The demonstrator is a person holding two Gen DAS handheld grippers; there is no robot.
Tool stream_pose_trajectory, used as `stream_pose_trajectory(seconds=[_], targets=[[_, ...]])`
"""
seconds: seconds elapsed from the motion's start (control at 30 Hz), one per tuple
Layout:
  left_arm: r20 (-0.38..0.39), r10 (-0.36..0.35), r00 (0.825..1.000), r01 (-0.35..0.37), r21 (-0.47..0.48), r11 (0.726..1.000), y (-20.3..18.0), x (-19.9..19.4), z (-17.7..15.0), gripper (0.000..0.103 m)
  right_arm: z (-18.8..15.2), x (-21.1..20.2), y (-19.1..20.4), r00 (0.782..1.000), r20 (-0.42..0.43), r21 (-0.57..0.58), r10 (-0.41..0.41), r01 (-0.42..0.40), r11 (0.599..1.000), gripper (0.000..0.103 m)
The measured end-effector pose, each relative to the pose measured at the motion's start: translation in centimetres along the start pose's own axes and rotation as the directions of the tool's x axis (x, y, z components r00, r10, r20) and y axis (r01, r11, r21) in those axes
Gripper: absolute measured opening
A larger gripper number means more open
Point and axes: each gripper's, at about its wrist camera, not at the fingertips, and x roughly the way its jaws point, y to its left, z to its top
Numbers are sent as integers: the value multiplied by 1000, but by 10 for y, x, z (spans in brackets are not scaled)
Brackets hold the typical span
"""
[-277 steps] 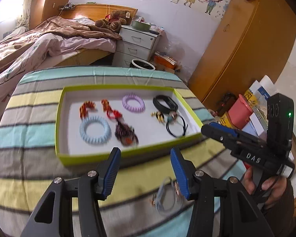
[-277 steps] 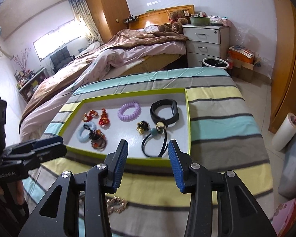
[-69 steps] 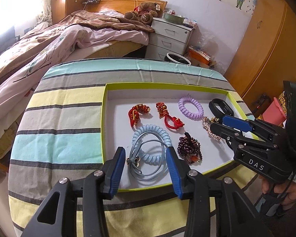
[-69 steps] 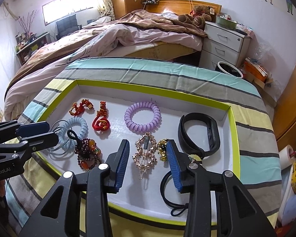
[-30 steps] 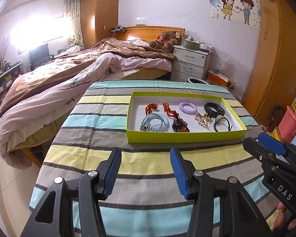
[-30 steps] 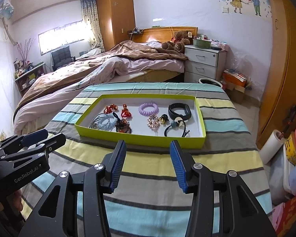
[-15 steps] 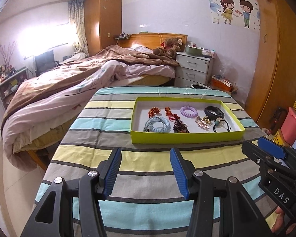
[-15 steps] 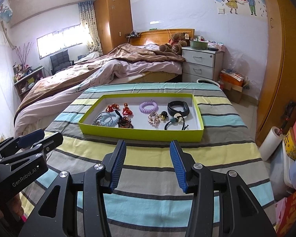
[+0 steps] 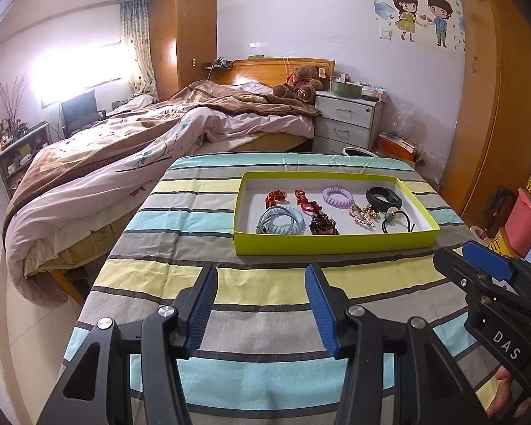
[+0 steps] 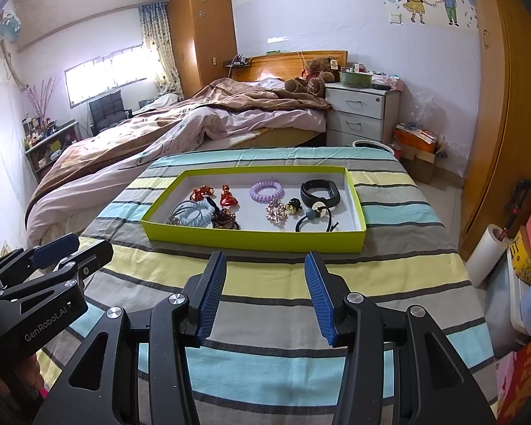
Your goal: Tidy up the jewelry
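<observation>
The striped table (image 9: 180,276) now looks far bigger, since both grippers pulled back. Left gripper (image 9: 261,302) and right gripper (image 10: 265,292) are wide apart, holding nothing. All jewelry lies in the far green tray (image 10: 251,239), so tidying looks finished.

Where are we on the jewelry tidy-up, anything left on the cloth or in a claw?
It looks finished. The hair ties, clips and black band all lie inside the green tray; the purple coil tie and the rhinestone clip are among them. The striped cloth around the tray shows no loose pieces. The left claw and right claw both stand open, holding nothing.
</observation>
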Motion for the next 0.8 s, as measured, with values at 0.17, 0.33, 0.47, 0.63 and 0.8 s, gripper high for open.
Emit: stream_pose_trajectory(seconds=[0.17, 0.33, 0.47, 0.63, 0.8], targets=[[-1, 0, 1000, 0, -1, 1000, -1, 1, 0, 51, 0, 1, 0, 1000, 2, -1, 3, -3, 1000, 47], [-3, -5, 1000, 5, 4, 1000, -3, 2, 0, 51, 0, 1, 0, 1000, 1, 0, 1, -1, 1000, 47], [-3, -9, 1000, 9, 5, 1000, -3, 0, -1, 51, 0, 1, 0, 1000, 3, 0, 1, -1, 1000, 47], [-4, -10, 1000, 10, 6, 1000, -3, -1, -1, 51, 0, 1, -2, 1000, 3, 1, 1, -1, 1000, 47], [-6, -10, 1000, 10, 7, 1000, -2, -2, 0, 51, 0, 1, -2, 1000, 2, 1, 1, -1, 1000, 47]])
